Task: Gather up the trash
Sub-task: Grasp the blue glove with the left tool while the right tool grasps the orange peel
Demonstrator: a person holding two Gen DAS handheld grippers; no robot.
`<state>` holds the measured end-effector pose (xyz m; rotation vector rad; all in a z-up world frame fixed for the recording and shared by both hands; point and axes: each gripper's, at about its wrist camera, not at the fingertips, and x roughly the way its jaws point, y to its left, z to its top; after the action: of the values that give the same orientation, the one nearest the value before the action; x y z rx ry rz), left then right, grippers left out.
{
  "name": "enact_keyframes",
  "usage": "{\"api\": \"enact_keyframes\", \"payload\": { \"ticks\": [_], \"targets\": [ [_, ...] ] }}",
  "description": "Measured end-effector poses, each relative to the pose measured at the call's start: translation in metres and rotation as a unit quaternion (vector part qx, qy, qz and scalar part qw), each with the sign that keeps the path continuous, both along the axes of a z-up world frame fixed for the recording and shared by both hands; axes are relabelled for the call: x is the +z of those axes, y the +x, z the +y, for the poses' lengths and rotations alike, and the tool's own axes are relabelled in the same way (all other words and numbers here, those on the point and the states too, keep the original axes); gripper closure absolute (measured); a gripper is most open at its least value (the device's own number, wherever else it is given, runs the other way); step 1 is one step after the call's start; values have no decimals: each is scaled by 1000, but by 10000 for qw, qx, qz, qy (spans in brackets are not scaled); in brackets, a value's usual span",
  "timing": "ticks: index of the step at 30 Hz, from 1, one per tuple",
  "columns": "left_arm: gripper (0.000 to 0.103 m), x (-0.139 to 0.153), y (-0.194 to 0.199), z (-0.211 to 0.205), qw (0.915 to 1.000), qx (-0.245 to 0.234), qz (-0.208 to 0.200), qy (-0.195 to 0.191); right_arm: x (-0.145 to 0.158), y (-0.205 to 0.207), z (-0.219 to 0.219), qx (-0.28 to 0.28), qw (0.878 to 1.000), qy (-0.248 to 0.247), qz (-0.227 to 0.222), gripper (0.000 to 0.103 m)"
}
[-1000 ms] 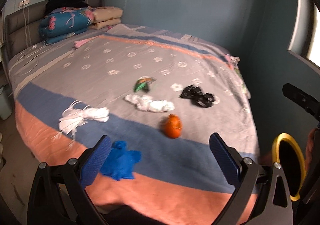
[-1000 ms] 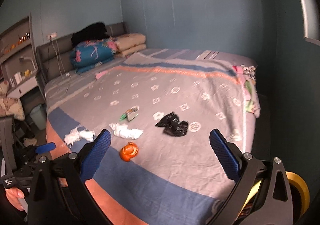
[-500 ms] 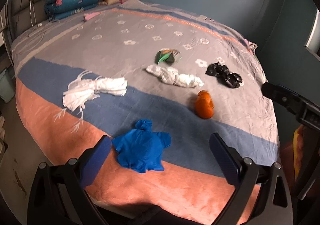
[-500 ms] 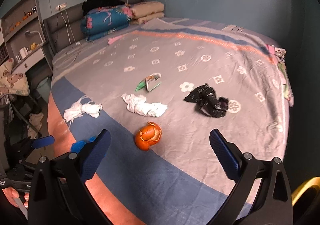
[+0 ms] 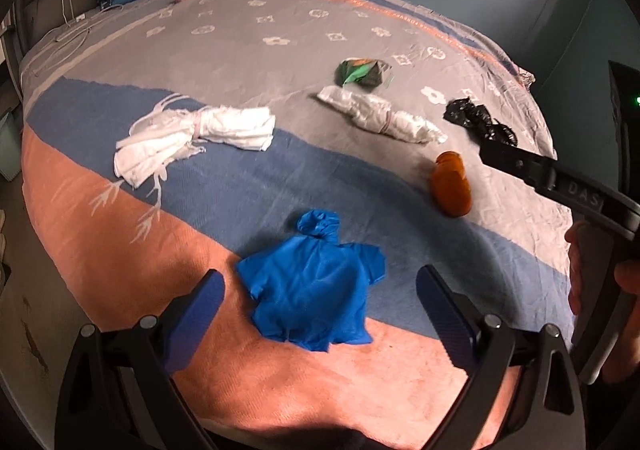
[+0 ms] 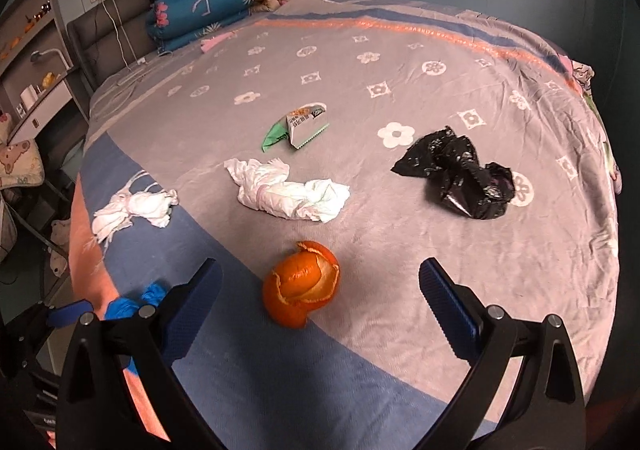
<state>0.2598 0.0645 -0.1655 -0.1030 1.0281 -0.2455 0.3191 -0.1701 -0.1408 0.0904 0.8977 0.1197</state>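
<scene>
Left gripper (image 5: 320, 300) hangs over the near edge of the bed (image 5: 280, 30), fingers (image 5: 200, 300) spread wide and holding nothing; a crumpled blue glove (image 5: 314, 290) lies on the blanket between the tips, not touched. Right gripper (image 6: 318, 288) hangs above the bed further along, fingers (image 6: 444, 296) likewise spread and empty, with an orange peel (image 6: 302, 288) lying on the blanket between them, free of both. Remaining trash is scattered on the blanket beyond: a white rag bundle with loose strings (image 6: 132, 210) toward the left edge, a twisted white tissue wad (image 6: 288, 194) mid-bed, a green-and-white snack wrapper (image 6: 298, 126) just behind it, and a crumpled black plastic bag (image 6: 460, 174) to the right, all apart from one another. Folded quilts and pillows (image 6: 224, 6) are stacked at the headboard. In the left wrist view part of the right gripper's frame and a hand (image 5: 600, 282) gripping it show at the right edge.
</scene>
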Motion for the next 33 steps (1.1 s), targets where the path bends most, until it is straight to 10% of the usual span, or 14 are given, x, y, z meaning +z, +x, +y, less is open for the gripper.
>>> {"api": "enact_keyframes", "payload": {
  "ticks": [16,33],
  "targets": [
    [47,-27,23,-2,9986,-32,371,-370,-41,27,15,53,9994,-40,337,9],
    [81,-21,20,-5,9971,-287,134,-699,-61,36,20,-63,9985,-170,511,61]
  ]
}}
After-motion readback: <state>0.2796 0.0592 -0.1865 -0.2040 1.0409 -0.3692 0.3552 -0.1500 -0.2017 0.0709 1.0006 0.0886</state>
